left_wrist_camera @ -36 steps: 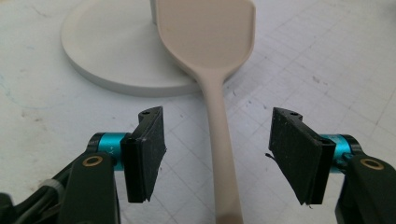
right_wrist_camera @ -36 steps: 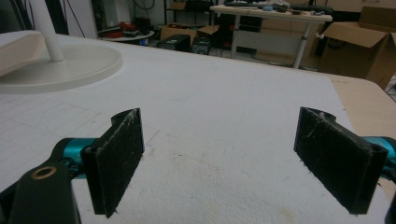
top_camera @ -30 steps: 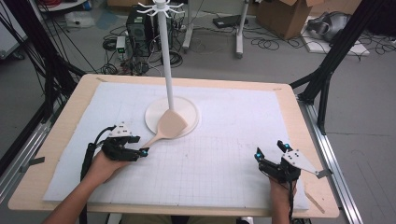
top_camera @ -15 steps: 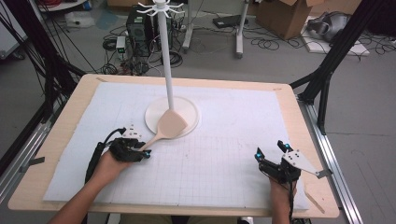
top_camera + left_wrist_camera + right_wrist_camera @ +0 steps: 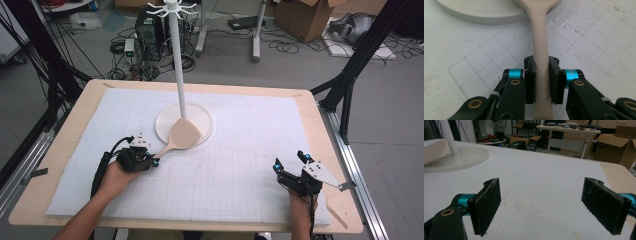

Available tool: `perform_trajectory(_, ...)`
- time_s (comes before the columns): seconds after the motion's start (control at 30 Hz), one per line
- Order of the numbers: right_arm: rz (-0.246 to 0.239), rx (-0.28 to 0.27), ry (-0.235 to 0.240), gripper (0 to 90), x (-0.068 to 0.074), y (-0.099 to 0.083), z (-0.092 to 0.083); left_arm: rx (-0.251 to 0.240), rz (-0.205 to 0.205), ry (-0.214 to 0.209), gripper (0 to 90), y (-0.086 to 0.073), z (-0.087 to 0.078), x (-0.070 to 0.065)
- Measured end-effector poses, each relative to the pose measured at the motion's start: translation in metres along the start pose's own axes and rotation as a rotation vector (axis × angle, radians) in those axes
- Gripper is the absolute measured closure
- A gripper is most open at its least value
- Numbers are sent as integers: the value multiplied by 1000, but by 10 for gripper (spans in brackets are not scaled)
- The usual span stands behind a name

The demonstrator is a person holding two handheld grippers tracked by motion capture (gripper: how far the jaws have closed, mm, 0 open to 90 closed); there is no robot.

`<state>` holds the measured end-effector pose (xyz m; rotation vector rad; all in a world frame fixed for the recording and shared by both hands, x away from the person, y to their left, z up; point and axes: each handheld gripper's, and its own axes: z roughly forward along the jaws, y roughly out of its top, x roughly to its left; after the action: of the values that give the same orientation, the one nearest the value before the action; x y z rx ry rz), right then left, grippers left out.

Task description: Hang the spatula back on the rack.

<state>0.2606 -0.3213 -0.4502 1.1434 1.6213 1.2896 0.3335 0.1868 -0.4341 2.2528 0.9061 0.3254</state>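
Observation:
A beige wooden spatula (image 5: 181, 135) lies with its blade on the round white base (image 5: 202, 114) of a tall white hook stand (image 5: 176, 60); its handle (image 5: 540, 50) runs toward me over the white gridded mat. My left gripper (image 5: 150, 161) has just been closing and is now shut on the spatula handle, both pads (image 5: 530, 82) pressing its sides in the left gripper view. My right gripper (image 5: 290, 161) rests at the mat's near right, its jaws wide open with nothing between them; in the right gripper view (image 5: 541, 205) the bare mat lies ahead.
The white mat (image 5: 250, 150) covers a wooden table (image 5: 65, 135). Black frame posts (image 5: 350, 75) stand at both sides. Beyond the far edge are a computer tower (image 5: 147, 27), cables and cardboard boxes (image 5: 305, 15) on the floor.
My left gripper has shifted slightly right toward the spatula handle and its jaws have closed onto it. The right gripper has stayed put.

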Motion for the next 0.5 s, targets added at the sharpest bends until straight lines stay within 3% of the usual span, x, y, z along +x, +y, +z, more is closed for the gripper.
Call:
perform_trajectory(0.17, 0, -1, -3, 148, 0, 0, 0, 0, 20, 6, 778, 0, 0, -1)
perform_trajectory(0.5, 4, -6, -1, 149, -1, 0, -1, -23, 35, -30, 778, 0, -5, -3)
